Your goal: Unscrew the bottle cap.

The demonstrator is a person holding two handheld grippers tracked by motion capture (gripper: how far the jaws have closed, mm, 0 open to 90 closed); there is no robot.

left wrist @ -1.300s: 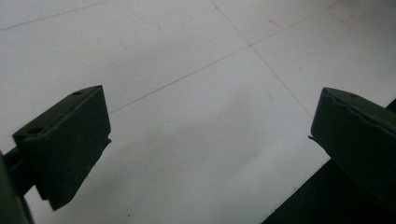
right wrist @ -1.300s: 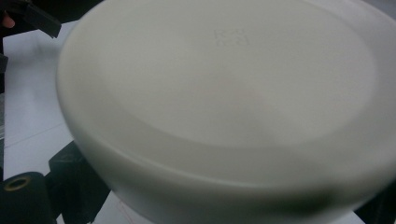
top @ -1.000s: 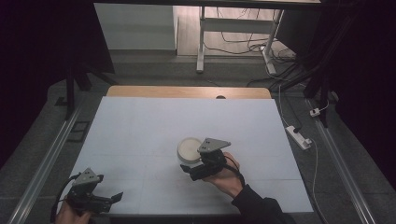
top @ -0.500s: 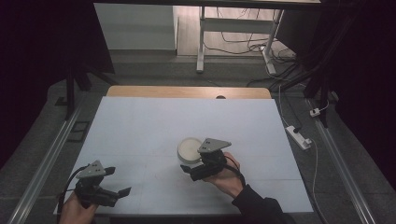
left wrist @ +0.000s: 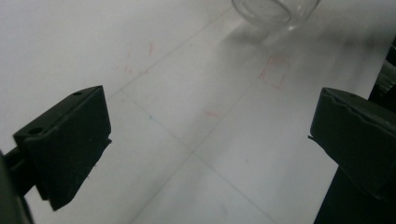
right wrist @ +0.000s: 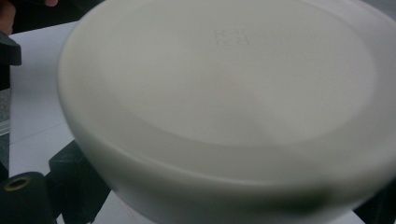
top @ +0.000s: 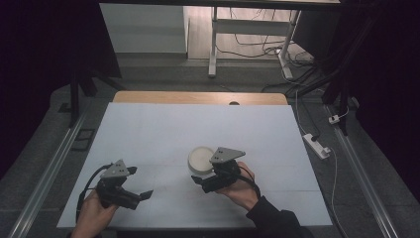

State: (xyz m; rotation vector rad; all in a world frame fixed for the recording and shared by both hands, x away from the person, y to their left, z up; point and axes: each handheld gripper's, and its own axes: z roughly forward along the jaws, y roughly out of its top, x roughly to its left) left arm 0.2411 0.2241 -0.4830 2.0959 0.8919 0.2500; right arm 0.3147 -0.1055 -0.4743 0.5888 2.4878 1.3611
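Observation:
A clear glass jar with a white lid (top: 201,157) stands on the white table sheet (top: 163,129), a little right of the middle. My right gripper (top: 201,174) comes at it from the near right, and its jaws flank the jar's body just under the lid. In the right gripper view the lid (right wrist: 224,84) is very close, with one black jaw pad (right wrist: 74,182) showing below it on the left. My left gripper (top: 141,182) hovers near the front left edge, jaws wide open and nothing between them. In the left gripper view (left wrist: 210,135) the jar's glass base (left wrist: 275,10) sits far ahead.
The sheet carries faint grid lines and small red marks (left wrist: 273,72). A wooden table edge (top: 198,97) runs along the far side. A power strip (top: 315,145) and cables lie on the floor at the right, and metal rails border both sides.
My left gripper has moved right and slightly forward from the front left corner, turning toward the jar. The right gripper and the jar have stayed in place.

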